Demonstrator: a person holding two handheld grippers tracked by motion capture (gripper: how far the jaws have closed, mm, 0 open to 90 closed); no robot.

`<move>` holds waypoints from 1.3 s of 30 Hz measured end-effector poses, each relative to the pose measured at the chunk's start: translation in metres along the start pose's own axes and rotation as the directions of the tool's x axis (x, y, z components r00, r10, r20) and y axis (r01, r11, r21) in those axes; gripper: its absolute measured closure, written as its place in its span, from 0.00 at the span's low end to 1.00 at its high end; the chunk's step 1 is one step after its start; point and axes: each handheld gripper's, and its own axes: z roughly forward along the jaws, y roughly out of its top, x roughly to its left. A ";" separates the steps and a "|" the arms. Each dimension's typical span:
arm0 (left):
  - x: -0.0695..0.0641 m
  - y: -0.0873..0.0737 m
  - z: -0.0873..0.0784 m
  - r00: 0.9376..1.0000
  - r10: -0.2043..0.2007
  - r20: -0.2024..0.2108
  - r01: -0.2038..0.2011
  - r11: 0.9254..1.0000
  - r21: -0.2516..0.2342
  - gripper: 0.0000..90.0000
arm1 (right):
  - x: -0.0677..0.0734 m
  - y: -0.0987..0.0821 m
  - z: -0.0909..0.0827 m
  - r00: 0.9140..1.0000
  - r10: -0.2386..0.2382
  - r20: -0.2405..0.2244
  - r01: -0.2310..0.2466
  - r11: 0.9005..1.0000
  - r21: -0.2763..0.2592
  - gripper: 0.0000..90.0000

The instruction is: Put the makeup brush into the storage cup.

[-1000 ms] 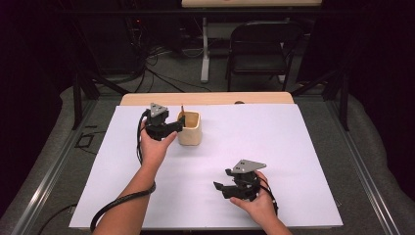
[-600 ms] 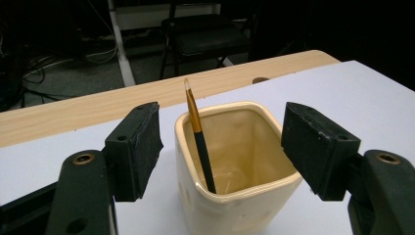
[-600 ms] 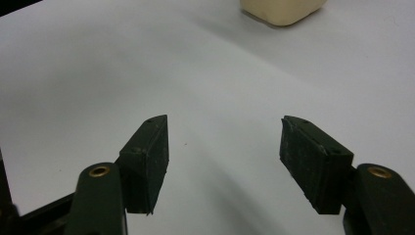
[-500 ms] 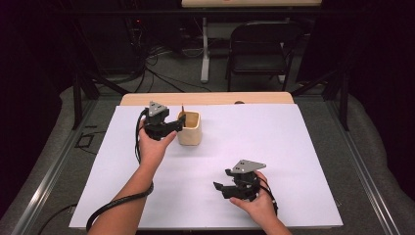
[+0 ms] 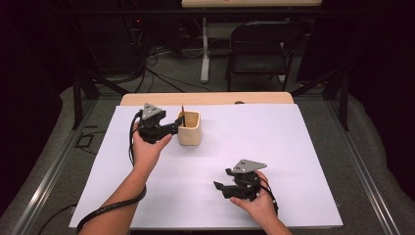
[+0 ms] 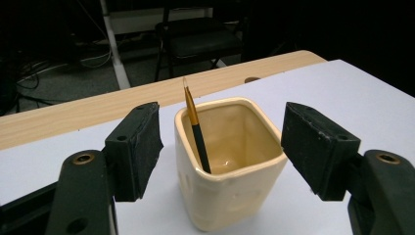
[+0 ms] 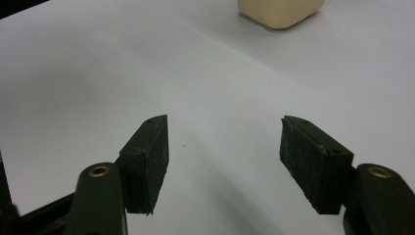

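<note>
**Left gripper lined up on cup, right gripper parked**

Cream square cup (image 5: pixel 189 128) stands upright on the white-covered counter (image 5: pixel 293 147), toward the far left. A thin brush (image 6: pixel 195 128) with a gold band and dark handle stands in it, leaning against the near-left inner corner, tip poking above the rim.

Left gripper (image 6: pixel 222 147) is held level at the cup's left side, seen from above, aimed straight at it, probably to take the cup by its side walls. Fingers (image 6: pixel 134 149) are released and spread wide. In the left gripper view the cup sits centred in the gap, one finger off each side wall, both clear of it with visible space, not touching. The cup looks slightly ahead of the fingertips, so a short push forward seems needed before closing.

Right gripper (image 5: pixel 234 185) rests low near the front edge of the counter, well apart from the cup, likely just waiting. Its fingers (image 7: pixel 147 161) are also released, nothing between them, only bare white surface; cup base visible far off at top of that view.
</note>
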 end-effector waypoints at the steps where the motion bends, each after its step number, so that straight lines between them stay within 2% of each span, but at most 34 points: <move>1: 0.000 0.000 -0.002 1.000 0.006 0.000 -0.006 1.000 -0.001 0.35 | 0.000 0.000 0.000 1.000 -0.001 0.001 0.001 1.000 -0.001 0.39; 18: 0.003 -0.006 -0.035 1.000 0.012 0.020 -0.012 1.000 0.007 0.35 | 0.001 0.001 -0.001 1.000 -0.002 0.001 0.002 1.000 -0.007 0.39; 29: 0.003 -0.018 -0.056 0.999 0.001 0.038 0.000 1.000 -0.007 0.35 | 0.001 0.001 -0.001 1.000 -0.003 0.002 0.003 1.000 -0.010 0.39; 39: -0.001 -0.029 -0.067 0.999 -0.001 0.043 0.001 1.000 -0.003 0.35 | 0.002 0.001 -0.001 1.000 -0.005 0.002 0.006 1.000 -0.008 0.39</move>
